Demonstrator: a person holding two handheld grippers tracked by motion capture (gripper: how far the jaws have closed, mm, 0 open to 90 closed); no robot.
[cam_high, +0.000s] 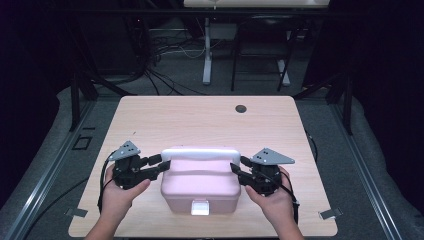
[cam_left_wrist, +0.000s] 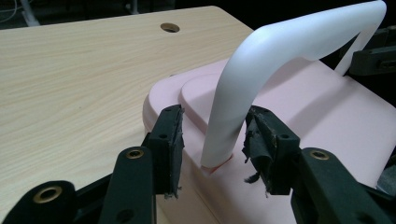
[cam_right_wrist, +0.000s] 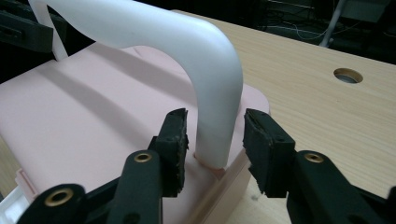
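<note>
Pink box: a pink lidded box (cam_high: 201, 182) is sitting on the near middle of the table (cam_high: 200, 120), with a white latch (cam_high: 200, 207) showing on its near side.
White handle: the white handle (cam_high: 201, 153) is arching across the lid from one end to the other, its two legs going down into the lid at the box's left and right ends.
Left hand-held gripper: the left hand-held gripper (cam_high: 164, 163) is reaching in level at the box's left end; in the left gripper view its jaws are standing spread on either side of the handle's left leg (cam_left_wrist: 224, 135), with a gap showing on each side, so the pads are not pinching it.
Right hand-held gripper: the right hand-held gripper (cam_high: 236, 169) is reaching in at the box's right end; in the right gripper view its jaws are straddling the handle's right leg (cam_right_wrist: 215, 135), one pad (cam_right_wrist: 176, 140) lying very near it and the other standing off, not clamped.
Hands: the left hand (cam_high: 120, 192) and the right hand (cam_high: 272, 197) are wrapping around the gripper bodies from below.
Table hole: a round hole (cam_high: 241, 108) is sitting near the table's far edge, well apart from the box.
</note>
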